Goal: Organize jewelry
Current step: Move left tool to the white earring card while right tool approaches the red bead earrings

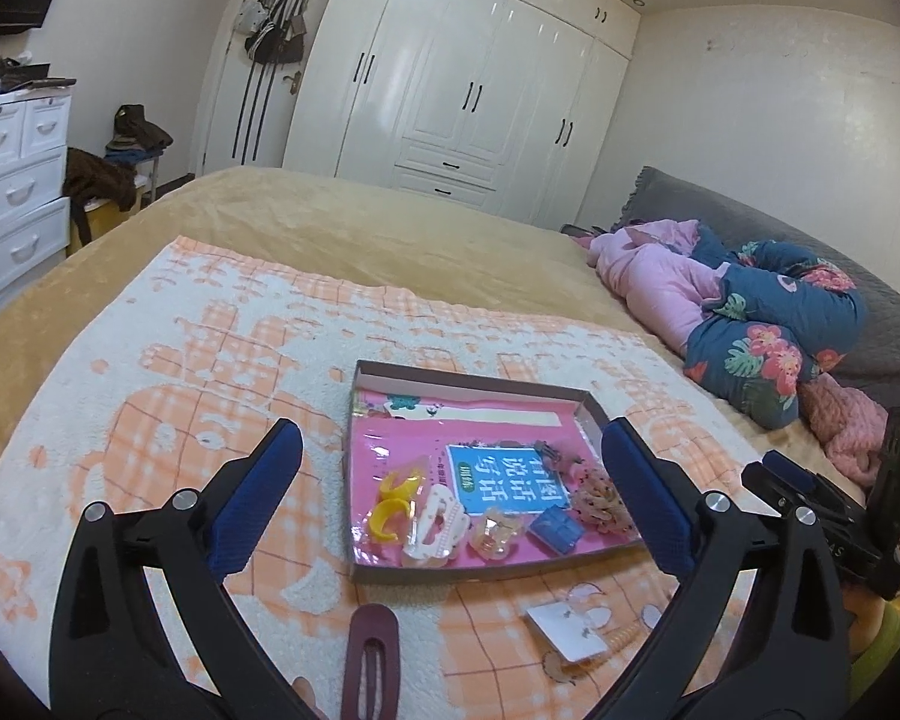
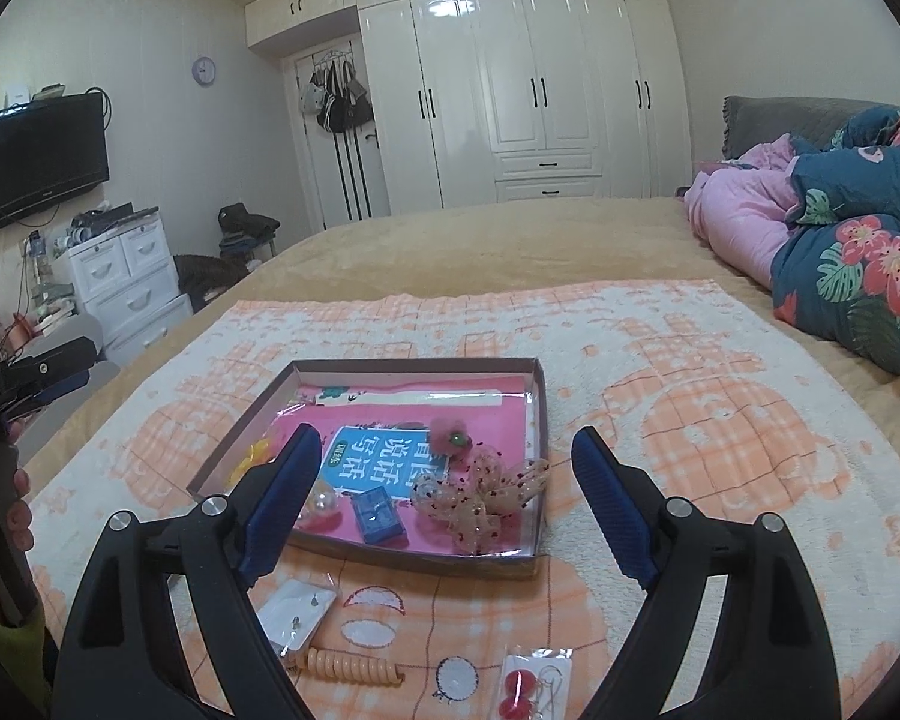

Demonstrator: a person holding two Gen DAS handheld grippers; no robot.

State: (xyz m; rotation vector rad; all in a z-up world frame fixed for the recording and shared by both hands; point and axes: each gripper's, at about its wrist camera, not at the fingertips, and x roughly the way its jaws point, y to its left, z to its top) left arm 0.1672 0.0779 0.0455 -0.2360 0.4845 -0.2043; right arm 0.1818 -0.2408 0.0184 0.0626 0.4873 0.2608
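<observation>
A shallow cardboard tray (image 1: 480, 577) (image 2: 414, 558) with a pink lining lies on an orange-and-white towel. It holds a yellow clip (image 1: 393, 504), a white claw clip (image 1: 438, 525), a blue box (image 1: 555, 531) (image 2: 378, 513), a beaded bow (image 2: 480, 495) and a pink pom-pom (image 2: 450, 438). On the towel in front lie a maroon hair clip (image 1: 371, 660), a white earring card (image 1: 567, 630) (image 2: 297, 609), a coiled orange hair tie (image 2: 354, 666) and a bag of red earrings (image 2: 531, 684). My left gripper (image 1: 450, 492) and right gripper (image 2: 447, 495) are both open and empty, above the tray's near side.
The towel (image 1: 150, 372) covers a tan bedspread. A pink and blue floral quilt (image 1: 750, 324) is bunched at the right by the grey headboard. White wardrobes (image 2: 540, 90) stand behind the bed; a white drawer unit (image 2: 126, 282) and a TV are at the left.
</observation>
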